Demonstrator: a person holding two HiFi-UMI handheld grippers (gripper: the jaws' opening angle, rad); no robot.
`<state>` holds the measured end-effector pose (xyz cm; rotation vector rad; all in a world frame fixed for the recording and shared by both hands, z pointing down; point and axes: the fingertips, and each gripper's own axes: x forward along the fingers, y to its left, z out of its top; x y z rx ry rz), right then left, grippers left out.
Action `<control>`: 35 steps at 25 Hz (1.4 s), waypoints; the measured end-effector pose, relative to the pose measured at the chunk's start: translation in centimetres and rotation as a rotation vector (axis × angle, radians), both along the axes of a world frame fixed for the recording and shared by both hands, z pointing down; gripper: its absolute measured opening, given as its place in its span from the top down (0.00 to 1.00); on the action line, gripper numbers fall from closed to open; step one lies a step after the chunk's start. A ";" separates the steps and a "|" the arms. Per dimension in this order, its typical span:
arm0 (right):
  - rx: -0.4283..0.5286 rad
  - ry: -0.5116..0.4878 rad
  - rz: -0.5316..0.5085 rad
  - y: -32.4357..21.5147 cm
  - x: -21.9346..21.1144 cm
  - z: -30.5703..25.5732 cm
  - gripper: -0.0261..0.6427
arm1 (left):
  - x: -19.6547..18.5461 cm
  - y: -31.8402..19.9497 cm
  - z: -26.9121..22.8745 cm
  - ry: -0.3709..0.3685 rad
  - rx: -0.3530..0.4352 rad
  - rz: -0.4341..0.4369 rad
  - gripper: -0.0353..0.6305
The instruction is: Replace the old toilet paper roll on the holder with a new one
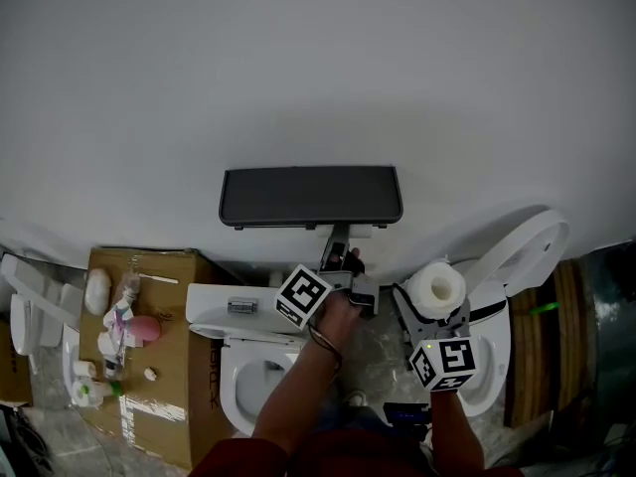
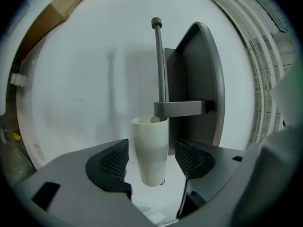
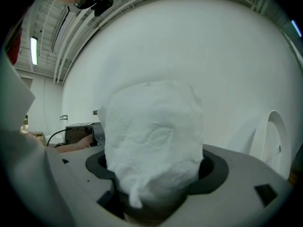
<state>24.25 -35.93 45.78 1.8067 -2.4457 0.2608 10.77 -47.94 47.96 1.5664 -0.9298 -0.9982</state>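
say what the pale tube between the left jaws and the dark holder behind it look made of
Pale off-white tube: probably cardboard, matte, with a thin wall at its open rim. Dark grey holder: likely painted metal, though plastic is possible; smooth, even satin surface, slim straight rod.

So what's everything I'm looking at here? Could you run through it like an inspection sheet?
Surface: white wall, bare apart from the holder; grey floor below.
Job's things: dark grey toilet paper holder on the wall; empty white tube by its arm; new toilet paper roll.
Clutter: toiletries on a cardboard box.
Grippers: left gripper open, the tube between its jaws with a gap on either side; right gripper shut on the new toilet paper roll.
Cables: thin dark cable on the left gripper.
Surroundings: white toilet below the holder; second toilet, lid raised, at the right.
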 end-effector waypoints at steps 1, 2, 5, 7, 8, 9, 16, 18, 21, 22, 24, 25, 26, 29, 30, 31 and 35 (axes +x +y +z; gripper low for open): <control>-0.003 0.003 0.000 0.0 0.0 0.1 0.35 | 0.0 -0.2 -0.1 0.004 0.006 -0.001 0.45; -0.007 0.006 0.001 0.0 0.0 0.3 0.35 | 0.1 -0.4 -0.1 0.007 0.007 -0.004 0.46; -0.013 0.005 0.008 -0.1 0.3 0.6 0.35 | 0.0 -0.5 0.0 0.010 0.000 -0.026 0.58; -0.013 0.005 0.010 -0.1 0.4 0.6 0.35 | 0.0 -0.6 -0.1 0.009 0.003 -0.036 0.61; -0.012 0.003 0.010 -0.2 0.5 0.5 0.35 | 0.1 -0.5 -0.1 0.011 0.004 -0.036 0.61; -0.012 0.002 0.011 -0.2 0.5 0.5 0.35 | 0.1 -0.5 -0.1 0.014 0.005 -0.035 0.61; -0.015 0.004 0.023 0.0 1.2 0.7 0.35 | 1.2 -0.3 -0.2 0.016 0.002 -0.015 0.61; -0.020 0.003 0.032 0.2 1.6 1.0 0.35 | 1.5 -0.2 -0.2 0.046 -0.001 -0.017 0.61; -0.023 0.003 0.039 0.4 2.1 1.1 0.35 | 1.9 -0.1 -0.8 0.083 0.012 -0.012 0.62; -0.023 0.001 0.041 0.4 2.3 1.1 0.35 | 2.1 0.0 -0.7 0.073 0.008 -0.009 0.62; -0.021 -0.002 0.046 0.4 2.5 1.1 0.35 | 2.6 -0.1 -0.8 0.062 0.007 0.000 0.62; -0.019 -0.002 0.049 0.4 2.6 1.0 0.35 | 3.0 -0.1 -1.0 0.068 0.016 0.008 0.62; -0.017 -0.002 0.052 0.4 2.8 0.9 0.35 | 3.6 -0.1 -1.3 0.076 0.026 0.019 0.62; -0.014 0.000 0.066 0.8 3.5 0.8 0.35 | 5.2 0.2 -1.3 0.063 0.027 0.052 0.62; -0.017 0.002 0.075 1.0 3.9 0.9 0.35 | 5.9 0.3 -1.4 0.065 0.030 0.065 0.62; -0.021 0.002 0.086 1.2 4.3 1.0 0.35 | 6.5 0.4 -1.3 0.064 0.026 0.077 0.62; -0.023 0.007 0.134 2.2 6.5 1.0 0.35 | 9.2 0.8 -0.9 0.046 0.002 0.126 0.62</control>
